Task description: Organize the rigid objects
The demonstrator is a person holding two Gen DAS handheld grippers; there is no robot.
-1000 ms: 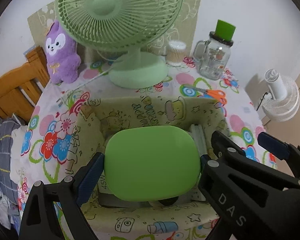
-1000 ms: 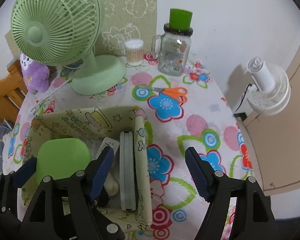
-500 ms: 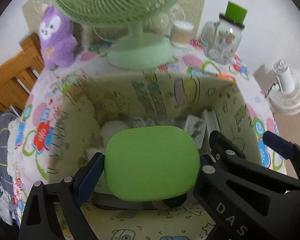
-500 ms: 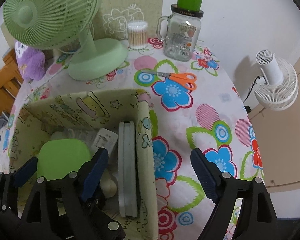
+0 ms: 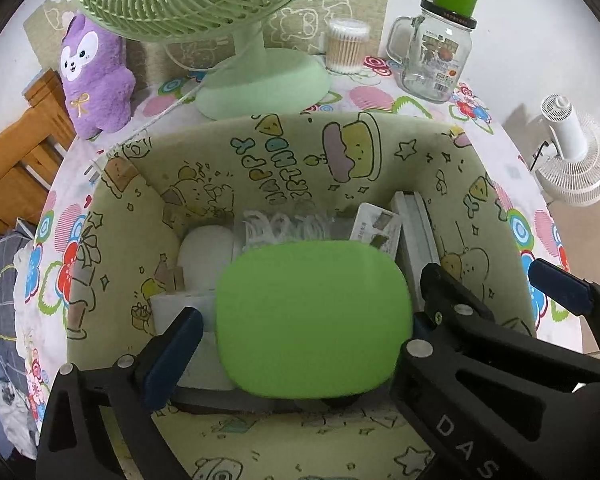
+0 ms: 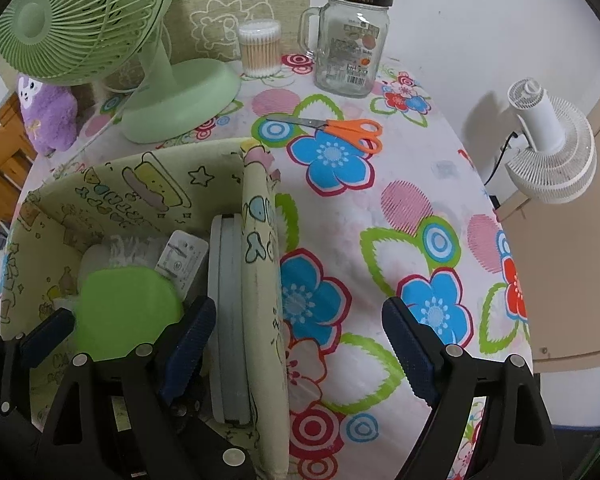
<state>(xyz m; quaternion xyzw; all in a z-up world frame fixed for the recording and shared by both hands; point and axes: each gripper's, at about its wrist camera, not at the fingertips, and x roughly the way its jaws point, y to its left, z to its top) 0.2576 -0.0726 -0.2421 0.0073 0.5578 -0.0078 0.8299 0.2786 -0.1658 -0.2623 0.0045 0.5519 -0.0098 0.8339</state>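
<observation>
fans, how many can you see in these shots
2. The green desk fan stands on the table behind the storage box. The white fan sits off the table's right edge, beside the wall.

Case in bin; fan behind; scissors probably right.

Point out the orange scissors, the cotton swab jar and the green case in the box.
orange scissors [image 6: 350,130], right wrist view, on the handles.
cotton swab jar [image 6: 259,49], right wrist view, on its clear side.
green case [image 5: 314,318], left wrist view, middle of its lid.
</observation>
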